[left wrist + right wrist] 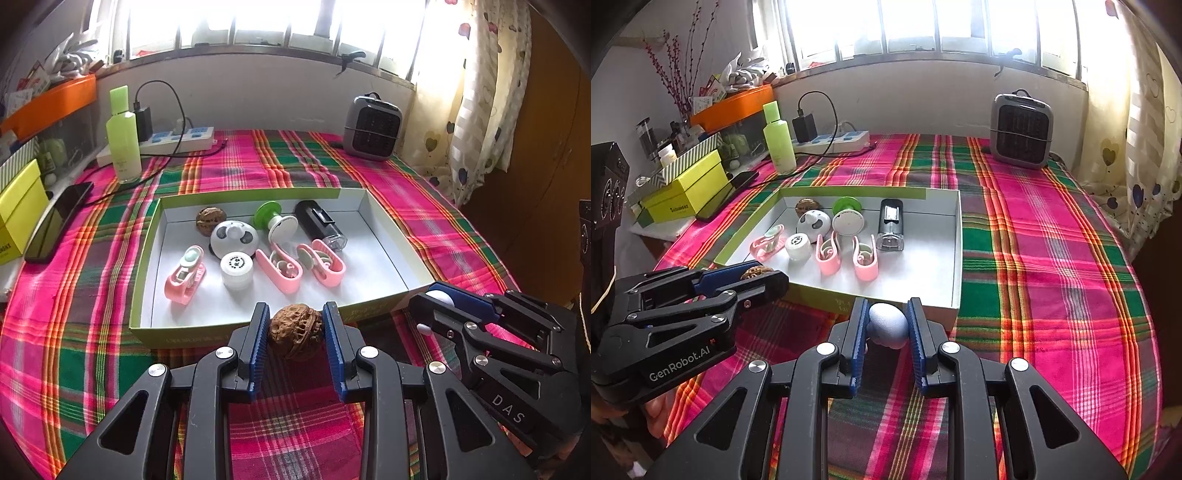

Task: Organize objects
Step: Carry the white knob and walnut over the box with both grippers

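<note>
My left gripper (pixel 295 328) is shut on a brown walnut (pixel 295 334), held just in front of the near wall of the open green-and-white box (pixel 258 332). It also shows in the right wrist view (pixel 757 275) with the walnut (pixel 755 272). My right gripper (pixel 886 325) is shut on a small white egg-shaped object (pixel 888 328), also near the box's front wall (pixel 812 295). In the box lie another walnut (pixel 210 219), pink clips (pixel 184 277), a white cap (pixel 237 269), a panda-faced gadget (pixel 233 236), a green-and-white piece (pixel 277 221) and a black device (pixel 320 229).
A plaid cloth (pixel 406 192) covers the table. A green bottle (pixel 123 140), power strip (pixel 184 138), phone (pixel 57 221) and yellow box (pixel 18 210) stand at the left. A small heater (pixel 371 127) stands at the back right, near a curtain (pixel 480 103).
</note>
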